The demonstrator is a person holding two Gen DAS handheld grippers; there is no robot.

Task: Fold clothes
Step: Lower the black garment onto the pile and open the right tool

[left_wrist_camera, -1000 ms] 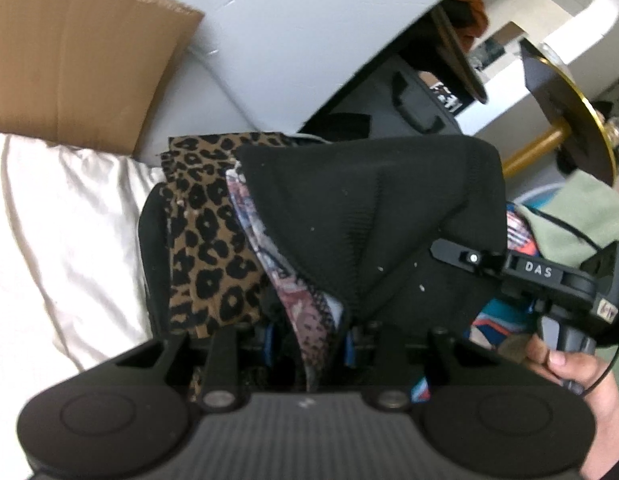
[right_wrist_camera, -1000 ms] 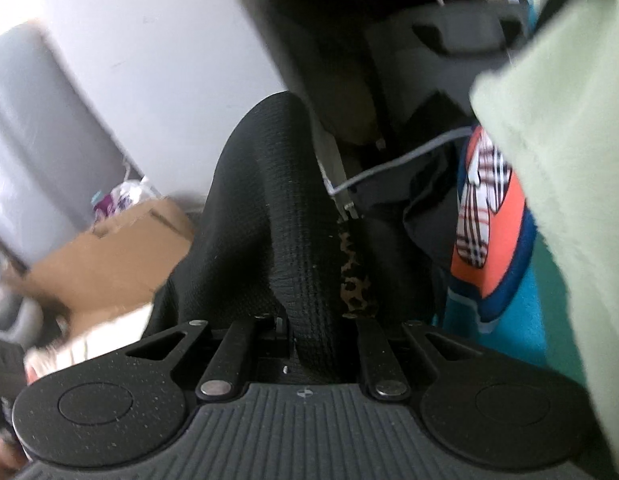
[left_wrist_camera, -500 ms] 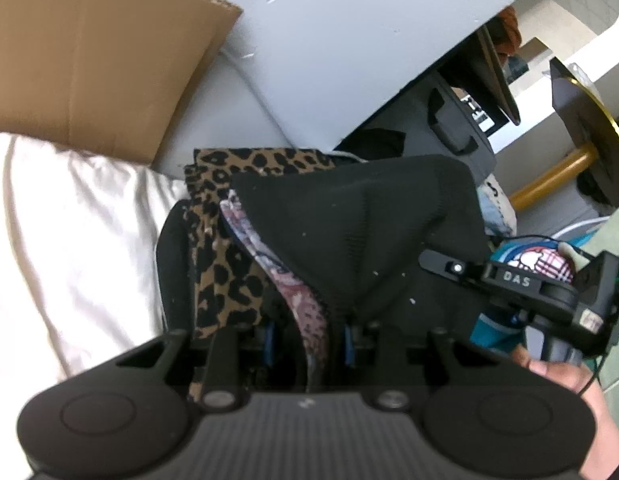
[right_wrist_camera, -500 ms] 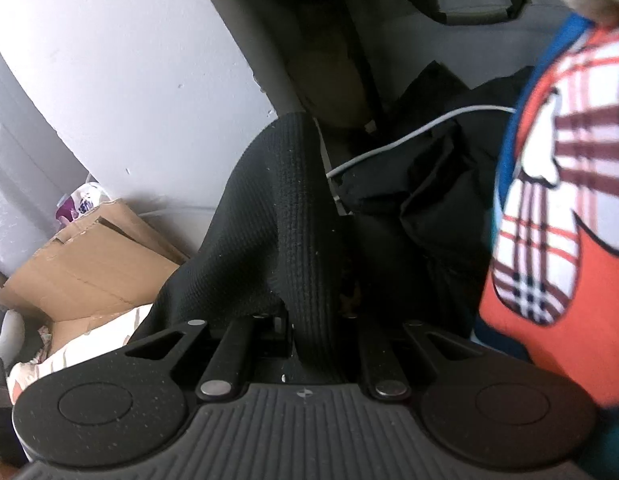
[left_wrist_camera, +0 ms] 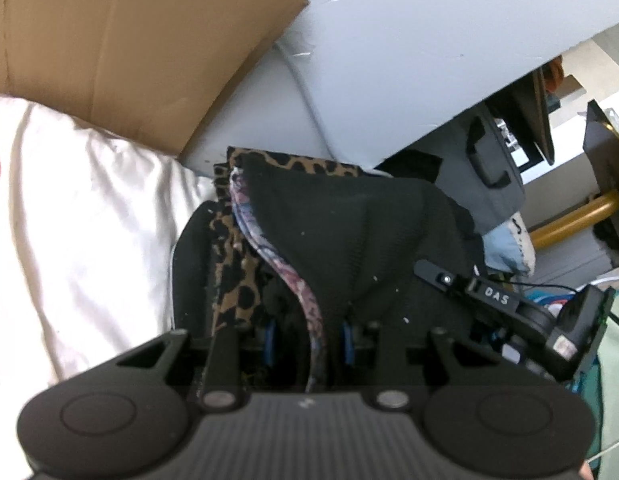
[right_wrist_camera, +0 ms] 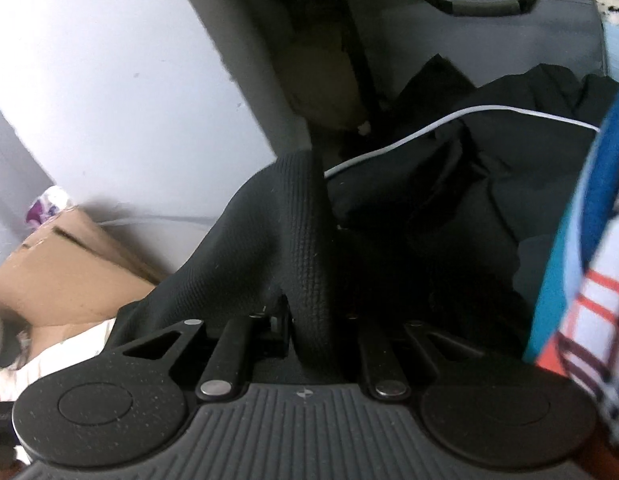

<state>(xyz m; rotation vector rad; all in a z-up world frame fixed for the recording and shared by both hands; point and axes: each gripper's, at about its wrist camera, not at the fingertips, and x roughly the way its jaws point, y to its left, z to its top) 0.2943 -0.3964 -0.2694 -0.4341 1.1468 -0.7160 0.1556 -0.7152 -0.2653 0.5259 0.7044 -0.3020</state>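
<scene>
Left wrist view, bottom to top. Left gripper point(left_wrist_camera: 307, 334): black housing across the bottom of the frame, fingers clamped on a bunched edge of cloth at lower centre. Black knit garment point(left_wrist_camera: 349, 232): ribbed, rises from the fingers and fills the centre of the frame as a draped fold. Floral patterned cloth point(left_wrist_camera: 297, 280): pink-and-blue edge running beside the knit, also pinched between the fingers. Leopard-print cloth point(left_wrist_camera: 229, 280): centre left, just beside the floral edge and continuing behind the black fold. Right gripper point(left_wrist_camera: 509, 312): seen from its side at right of centre, lettered "DAS", touching the black garment's right edge. White bedding point(left_wrist_camera: 81, 216): creased, left half of the frame. Cardboard sheet point(left_wrist_camera: 129, 48): upper left, behind the bedding. Grey wall panel point(left_wrist_camera: 429, 40): upper centre and right. Grey bag point(left_wrist_camera: 485, 168): with a dark handle, right of centre beyond the garment. Brass-coloured pole point(left_wrist_camera: 573, 220): far right.

Right wrist view, bottom to top. Right gripper point(right_wrist_camera: 309, 320): housing along the bottom, fingers clamped on a rolled ridge of the black knit garment point(right_wrist_camera: 297, 240), which climbs to mid-frame. Dark clothing heap point(right_wrist_camera: 469, 208): right of centre, crossed by a white cable point(right_wrist_camera: 449, 120). Blue and plaid cloth point(right_wrist_camera: 589, 260): right edge, blurred. Grey bag point(right_wrist_camera: 469, 40): top right. Cardboard sheet point(right_wrist_camera: 61, 272): lower left.
</scene>
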